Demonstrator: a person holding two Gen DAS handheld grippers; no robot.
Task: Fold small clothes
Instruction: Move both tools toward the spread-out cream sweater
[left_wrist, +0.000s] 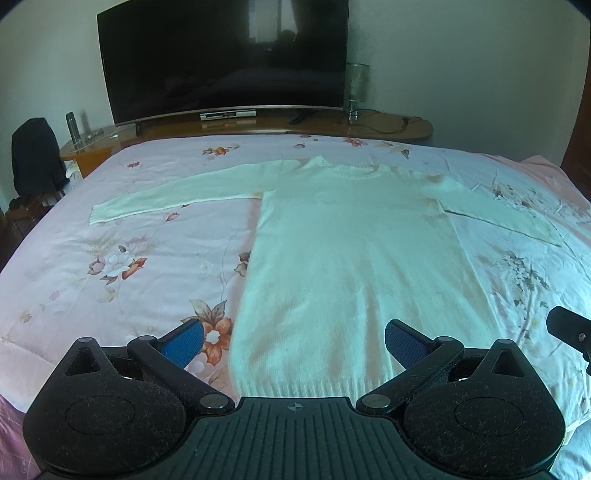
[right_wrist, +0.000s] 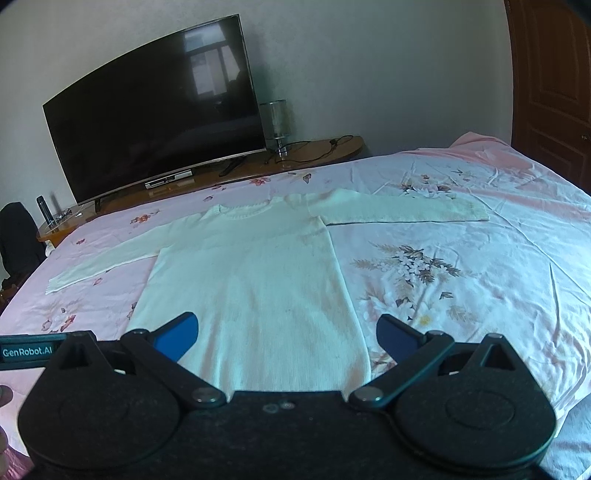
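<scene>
sweater (left_wrist: 354, 258): plain white knit, ribbed hem, faint tan stains | bedsheet (left_wrist: 122, 236): pale pink, printed with orange, white and brown flowers | gripper pads (left_wrist: 184, 341): blue, on black arms | TV (left_wrist: 225, 55): black screen, silver lower edge | stand (left_wrist: 388, 127): orange-brown wood | door (right_wrist: 550, 74): dark reddish-brown

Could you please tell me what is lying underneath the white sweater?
The white sweater lies flat on the pink floral bedspread, sleeves spread out. Whatever the bedspread carries directly beneath the sweater is covered, so it cannot be seen.
</scene>
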